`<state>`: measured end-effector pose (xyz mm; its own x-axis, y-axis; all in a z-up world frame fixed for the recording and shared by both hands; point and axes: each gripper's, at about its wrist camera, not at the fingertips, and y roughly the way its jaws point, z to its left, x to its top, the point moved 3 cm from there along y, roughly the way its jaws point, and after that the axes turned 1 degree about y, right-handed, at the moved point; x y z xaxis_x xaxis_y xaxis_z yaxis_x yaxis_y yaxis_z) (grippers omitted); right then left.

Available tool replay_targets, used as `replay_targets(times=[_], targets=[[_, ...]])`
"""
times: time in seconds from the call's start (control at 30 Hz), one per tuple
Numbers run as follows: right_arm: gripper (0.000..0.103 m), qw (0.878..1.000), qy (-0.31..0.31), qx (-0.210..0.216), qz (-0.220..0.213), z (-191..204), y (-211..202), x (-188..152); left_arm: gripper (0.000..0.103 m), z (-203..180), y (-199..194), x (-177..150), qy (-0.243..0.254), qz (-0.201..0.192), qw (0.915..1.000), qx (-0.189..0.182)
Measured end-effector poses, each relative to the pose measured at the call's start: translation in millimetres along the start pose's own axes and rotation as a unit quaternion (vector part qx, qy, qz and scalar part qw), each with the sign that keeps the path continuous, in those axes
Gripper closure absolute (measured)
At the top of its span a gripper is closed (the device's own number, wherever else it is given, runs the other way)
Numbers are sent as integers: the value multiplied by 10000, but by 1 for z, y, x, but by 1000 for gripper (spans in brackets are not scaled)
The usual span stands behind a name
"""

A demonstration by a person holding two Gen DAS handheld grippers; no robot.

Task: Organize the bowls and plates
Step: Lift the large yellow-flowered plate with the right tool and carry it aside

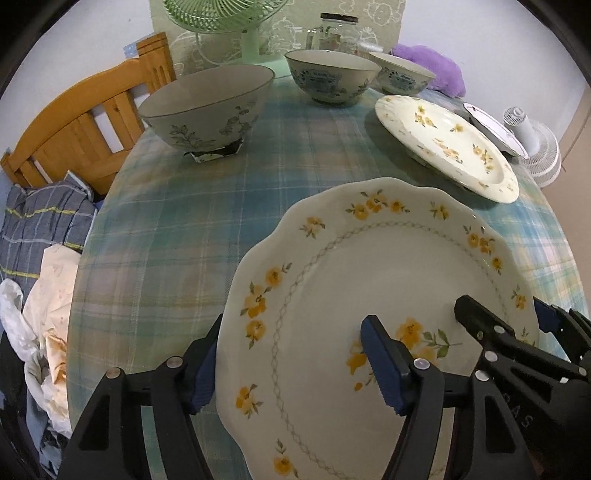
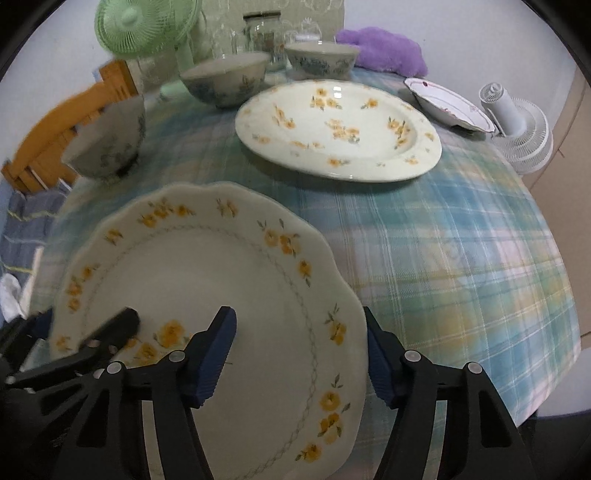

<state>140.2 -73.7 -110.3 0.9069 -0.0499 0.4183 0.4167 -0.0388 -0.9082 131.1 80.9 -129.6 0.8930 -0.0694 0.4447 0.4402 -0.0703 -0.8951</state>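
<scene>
A scalloped plate with yellow flowers lies flat on the plaid tablecloth, close to me. My left gripper straddles its left rim, one finger outside the edge and one over the plate face, with a wide gap. My right gripper straddles the right rim the same way. Each gripper shows in the other's view: right gripper, left gripper. Farther back sit a flowered deep plate, a small red-trimmed plate, a large leaf-patterned bowl and two blue-patterned bowls.
A green fan, a glass jar and a purple plush stand at the table's far side. A white fan sits off the right edge. A wooden chair and piled cloth are on the left.
</scene>
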Motion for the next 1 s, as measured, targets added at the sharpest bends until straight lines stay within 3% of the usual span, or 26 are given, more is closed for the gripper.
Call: replay_targets(times=[0.57,0.83,1.0], targets=[[40,9992,299,-259,69,-10,-27,15,31,-9,-14,25,298,145,9990,-295],[40,9971,682,-305,-110,-44,-40,20,31,-44,-18,33,614,38,9974,-379],[40,9976,644,-204,-170,-70,-35,27,31,-66,-12,38,462,126,9981,-377]])
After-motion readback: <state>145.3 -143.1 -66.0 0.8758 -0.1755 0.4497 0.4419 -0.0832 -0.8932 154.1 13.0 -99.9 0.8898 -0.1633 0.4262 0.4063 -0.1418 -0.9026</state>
